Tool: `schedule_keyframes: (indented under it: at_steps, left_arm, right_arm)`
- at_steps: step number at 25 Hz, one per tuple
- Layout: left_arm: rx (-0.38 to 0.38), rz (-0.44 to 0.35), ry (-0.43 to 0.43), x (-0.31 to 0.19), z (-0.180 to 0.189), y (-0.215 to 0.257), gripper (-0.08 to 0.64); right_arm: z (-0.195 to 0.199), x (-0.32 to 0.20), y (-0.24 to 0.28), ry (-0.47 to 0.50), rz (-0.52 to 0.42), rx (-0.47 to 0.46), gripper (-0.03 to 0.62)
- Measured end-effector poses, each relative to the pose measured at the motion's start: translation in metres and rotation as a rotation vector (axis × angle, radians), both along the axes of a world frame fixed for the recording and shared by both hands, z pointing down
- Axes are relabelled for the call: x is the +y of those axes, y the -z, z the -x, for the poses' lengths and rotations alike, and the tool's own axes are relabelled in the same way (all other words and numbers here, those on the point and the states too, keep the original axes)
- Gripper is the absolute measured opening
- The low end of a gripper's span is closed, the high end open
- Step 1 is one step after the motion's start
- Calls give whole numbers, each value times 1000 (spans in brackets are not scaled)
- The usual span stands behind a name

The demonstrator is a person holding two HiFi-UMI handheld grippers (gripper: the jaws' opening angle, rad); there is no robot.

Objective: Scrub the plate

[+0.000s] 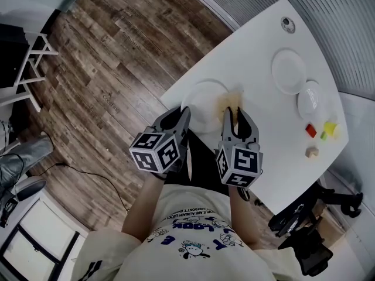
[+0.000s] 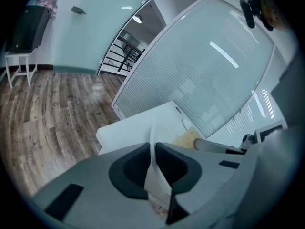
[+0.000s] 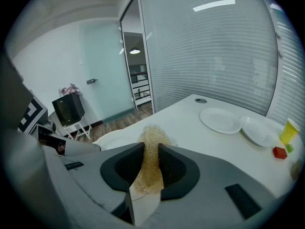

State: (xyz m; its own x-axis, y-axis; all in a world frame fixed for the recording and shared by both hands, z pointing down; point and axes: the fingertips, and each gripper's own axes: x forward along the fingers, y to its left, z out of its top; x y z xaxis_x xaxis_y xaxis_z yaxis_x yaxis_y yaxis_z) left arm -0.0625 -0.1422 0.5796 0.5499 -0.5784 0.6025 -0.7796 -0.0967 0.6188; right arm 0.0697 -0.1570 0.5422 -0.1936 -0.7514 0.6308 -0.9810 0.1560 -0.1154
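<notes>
The wood floor [image 1: 111, 69] takes up most of the room. A white table [image 1: 275, 163] stands on it, in front of a blind-covered glass wall [image 3: 214, 56]. A person in a cream printed shirt [image 1: 187, 227] stands at the table's near corner with a gripper in each hand.

The plate [image 1: 202, 98] sits at that corner, and its near rim is pinched between the jaws of the left gripper [image 2: 151, 150]. From that gripper's view the rim runs edge-on through the jaws. I can't tell whether the plate rests on the table or is lifted off it.

Two more white dishes [image 1: 289, 70] lie side by side further along the table, well apart from the held plate.

The right gripper [image 1: 233, 113] is just beside the left one. Its jaws are clamped on a yellowish scrubber [image 3: 151, 140], which bulges out past the tips at the plate's right edge.

Small red [image 1: 310, 130], yellow [image 1: 331, 127] and wooden [image 1: 312, 151] blocks sit near the table's far edge.
</notes>
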Motion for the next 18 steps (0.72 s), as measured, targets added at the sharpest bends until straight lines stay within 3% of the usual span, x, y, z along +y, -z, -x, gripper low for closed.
schedule_keyframes:
  at_steps: [18]
  left_arm:
    - [171, 41, 105, 4, 0, -1, 28]
  right_arm:
    - [0, 0, 7, -2, -22, 9, 92]
